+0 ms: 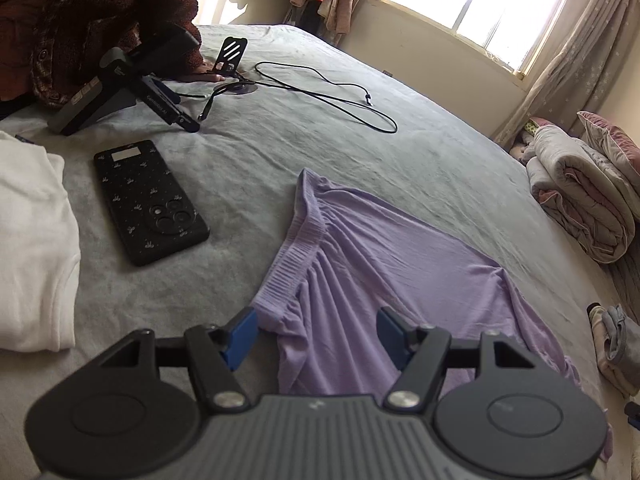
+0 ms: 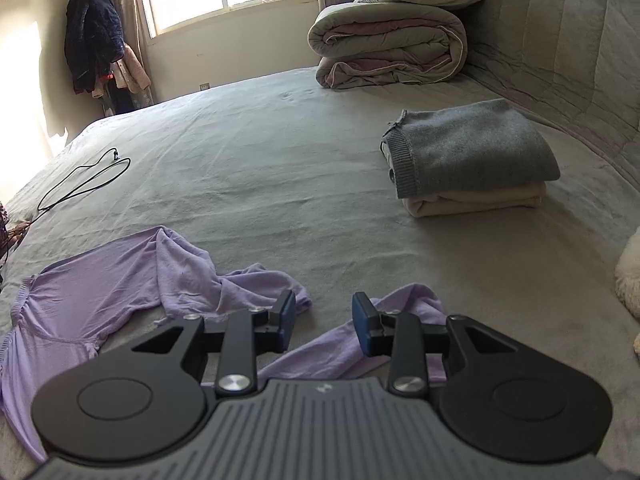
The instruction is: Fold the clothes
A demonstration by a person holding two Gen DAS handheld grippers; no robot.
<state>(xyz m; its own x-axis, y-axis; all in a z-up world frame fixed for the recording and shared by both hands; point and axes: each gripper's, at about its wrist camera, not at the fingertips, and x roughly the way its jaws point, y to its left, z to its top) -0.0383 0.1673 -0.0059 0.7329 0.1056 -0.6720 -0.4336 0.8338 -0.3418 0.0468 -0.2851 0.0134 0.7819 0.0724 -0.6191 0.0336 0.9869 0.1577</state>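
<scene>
Left wrist: claw (image 1: pixel 316 334) over lilac garment (image 1: pixel 360 264)

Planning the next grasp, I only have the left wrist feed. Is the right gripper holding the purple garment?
Observer: No. The right gripper is open and empty, above the purple garment, near its rumpled sleeves.
Operator: Anything already folded on the right side?
Observer: Yes, a grey folded piece stacked on a cream one, further out on the bed.
Operator: Are the sleeves laid flat?
Observer: No, one sleeve is bunched and twisted by the gripper's left finger; the other sleeve runs under its right finger.
</scene>
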